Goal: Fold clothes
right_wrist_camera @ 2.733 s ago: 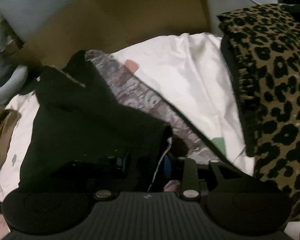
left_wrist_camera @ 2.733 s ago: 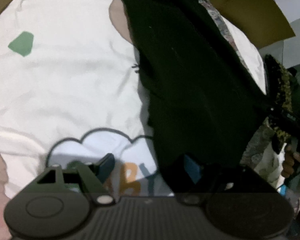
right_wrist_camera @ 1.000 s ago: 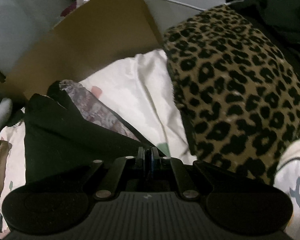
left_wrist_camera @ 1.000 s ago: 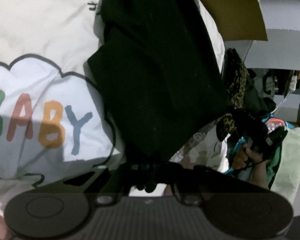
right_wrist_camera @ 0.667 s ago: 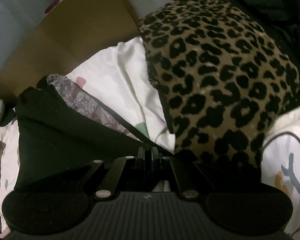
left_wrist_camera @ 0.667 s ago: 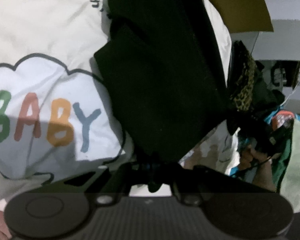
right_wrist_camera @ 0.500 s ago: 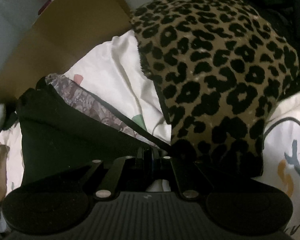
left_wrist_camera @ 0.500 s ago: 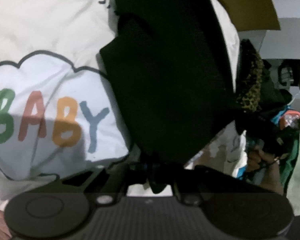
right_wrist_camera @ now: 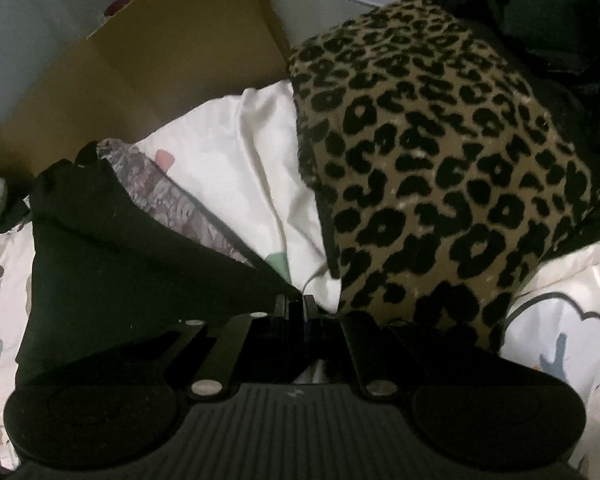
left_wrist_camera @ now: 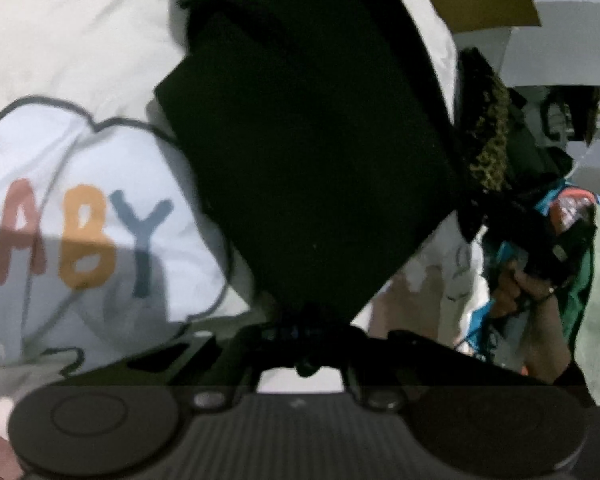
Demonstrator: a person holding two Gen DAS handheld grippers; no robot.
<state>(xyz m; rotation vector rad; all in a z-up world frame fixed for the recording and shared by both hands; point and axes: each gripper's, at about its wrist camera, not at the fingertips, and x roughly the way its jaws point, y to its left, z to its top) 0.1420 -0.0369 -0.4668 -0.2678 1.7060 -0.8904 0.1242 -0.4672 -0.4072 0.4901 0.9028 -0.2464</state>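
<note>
Now the left gripper (left_wrist_camera: 304,326) and right gripper (right_wrist_camera: 298,306) each have their jaws clamped on a corner of the black garment (left_wrist_camera: 312,152), stretched over the white bedsheet (left_wrist_camera: 80,60). Keep both corners level and taut, laying the edge down squarely.

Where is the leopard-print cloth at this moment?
In the right wrist view the leopard-print cloth fills the upper right, lying on the white bedding, to the right of the black garment and in front of the cardboard.
</note>
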